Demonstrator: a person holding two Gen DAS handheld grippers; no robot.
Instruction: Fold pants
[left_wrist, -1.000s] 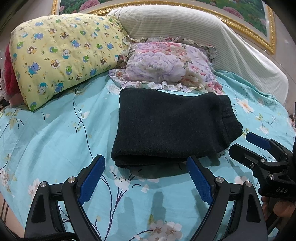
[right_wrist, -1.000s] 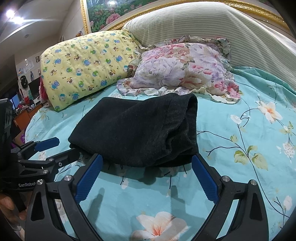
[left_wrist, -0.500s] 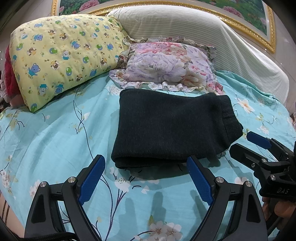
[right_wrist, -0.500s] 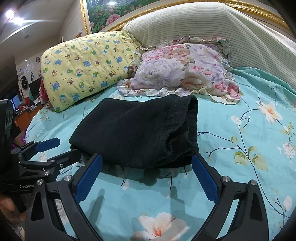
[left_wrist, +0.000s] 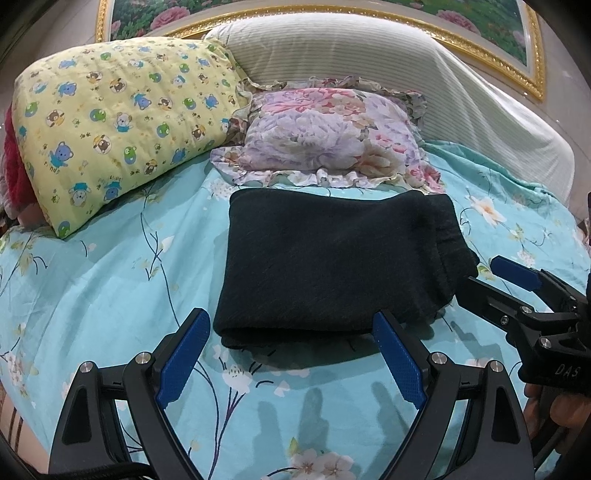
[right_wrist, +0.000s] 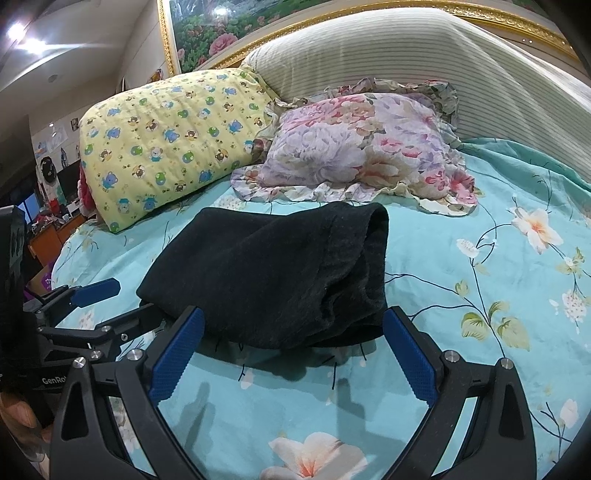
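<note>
The black pants (left_wrist: 332, 266) lie folded into a thick rectangle on the turquoise floral bedspread (left_wrist: 110, 280), just in front of the pillows. My left gripper (left_wrist: 291, 354) hangs open a little short of the fold's near edge, nothing between its blue pads. The right gripper (left_wrist: 491, 280) shows at the right edge of this view, open beside the waistband end. In the right wrist view the pants (right_wrist: 273, 277) sit ahead of my open right gripper (right_wrist: 295, 354), stacked layers showing at the right end. The left gripper (right_wrist: 122, 302) is at the lower left, open.
A yellow cartoon-print pillow (left_wrist: 118, 122) and a floral ruffled pillow (left_wrist: 325, 136) lie behind the pants, against a striped cream bolster (left_wrist: 406, 74). A gold-framed headboard (left_wrist: 532, 74) is beyond. A hand (left_wrist: 554, 402) holds the right gripper's handle. Room clutter (right_wrist: 48, 206) lies past the bed's left side.
Both grippers have drawn back slightly from the pants and stay open. The folded pants have not moved.
</note>
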